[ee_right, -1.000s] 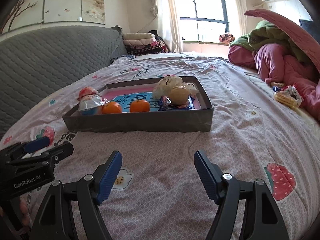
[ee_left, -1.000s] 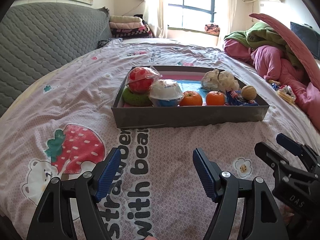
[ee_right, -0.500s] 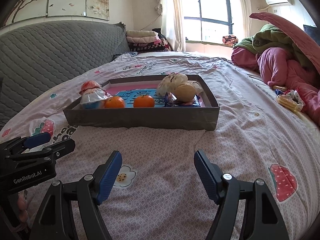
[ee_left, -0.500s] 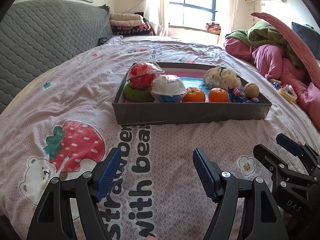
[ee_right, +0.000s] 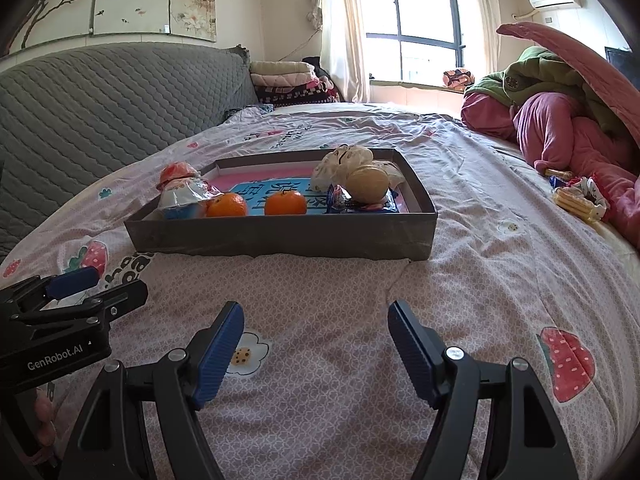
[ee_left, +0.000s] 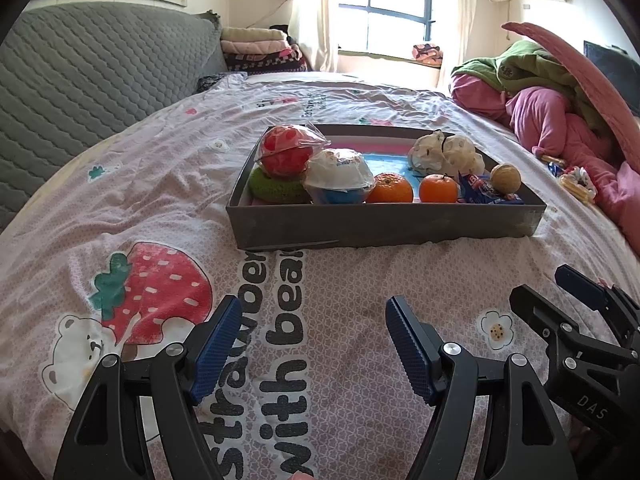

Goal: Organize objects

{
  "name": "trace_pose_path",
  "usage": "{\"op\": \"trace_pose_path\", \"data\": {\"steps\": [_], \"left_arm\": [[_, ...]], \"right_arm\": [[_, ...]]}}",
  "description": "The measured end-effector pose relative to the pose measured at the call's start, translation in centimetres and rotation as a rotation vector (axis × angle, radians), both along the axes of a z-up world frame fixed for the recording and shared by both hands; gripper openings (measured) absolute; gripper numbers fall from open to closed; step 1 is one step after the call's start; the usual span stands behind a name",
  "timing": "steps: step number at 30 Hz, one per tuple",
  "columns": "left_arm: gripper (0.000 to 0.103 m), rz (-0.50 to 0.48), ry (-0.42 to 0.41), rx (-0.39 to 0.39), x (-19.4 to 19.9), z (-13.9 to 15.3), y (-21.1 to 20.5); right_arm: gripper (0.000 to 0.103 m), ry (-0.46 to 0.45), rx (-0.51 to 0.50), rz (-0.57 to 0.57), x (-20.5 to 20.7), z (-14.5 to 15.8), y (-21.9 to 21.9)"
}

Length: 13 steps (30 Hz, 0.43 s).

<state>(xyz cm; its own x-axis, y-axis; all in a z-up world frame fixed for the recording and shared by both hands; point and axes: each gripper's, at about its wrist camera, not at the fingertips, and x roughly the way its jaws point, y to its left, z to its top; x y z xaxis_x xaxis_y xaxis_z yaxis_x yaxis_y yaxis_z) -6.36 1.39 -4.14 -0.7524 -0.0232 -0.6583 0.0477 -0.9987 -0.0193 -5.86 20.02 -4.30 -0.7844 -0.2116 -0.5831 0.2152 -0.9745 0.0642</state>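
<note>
A shallow dark grey cardboard tray [ee_left: 384, 226] sits on a bed covered with a pink strawberry-print quilt [ee_left: 168, 184]. Along the tray's near wall, left to right in the left wrist view: a green round scrubbing pad [ee_left: 272, 190] with a red ball in clear wrap [ee_left: 286, 151] resting on it, a white-and-blue domed cup in plastic wrap [ee_left: 340, 178], two oranges [ee_left: 390, 189] [ee_left: 439, 189], a blue snack packet [ee_left: 480, 192] and a tan round walnut-like ball [ee_left: 505, 178] on top of that packet. A cream mesh bundle [ee_left: 444, 154] lies behind the oranges. The left claw [ee_left: 312, 344] stands wide, nothing between its blue pads, above the quilt well short of the tray. The right claw [ee_right: 316, 342] likewise stands wide and empty, beside the left one. A heap of pink and green bedding [ee_right: 560, 112] lies at the right.
</note>
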Motion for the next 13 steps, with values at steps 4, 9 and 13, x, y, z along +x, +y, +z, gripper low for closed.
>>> {"op": "trace_pose_path", "data": {"steps": [4, 9, 13], "left_arm": [[0.075, 0.000, -0.005, 0.003, -0.02, -0.10, -0.02], [0.075, 0.012, -0.009, 0.008, -0.14, -0.30, -0.41], [0.075, 0.012, -0.010, 0.018, -0.11, -0.43, -0.66]], "right_arm": [[0.074, -0.002, 0.001, 0.000, 0.05, -0.02, -0.03], [0.074, -0.012, -0.002, -0.005, -0.15, -0.22, 0.08], [0.074, -0.015, 0.000, -0.005, -0.18, -0.38, 0.13]]}}
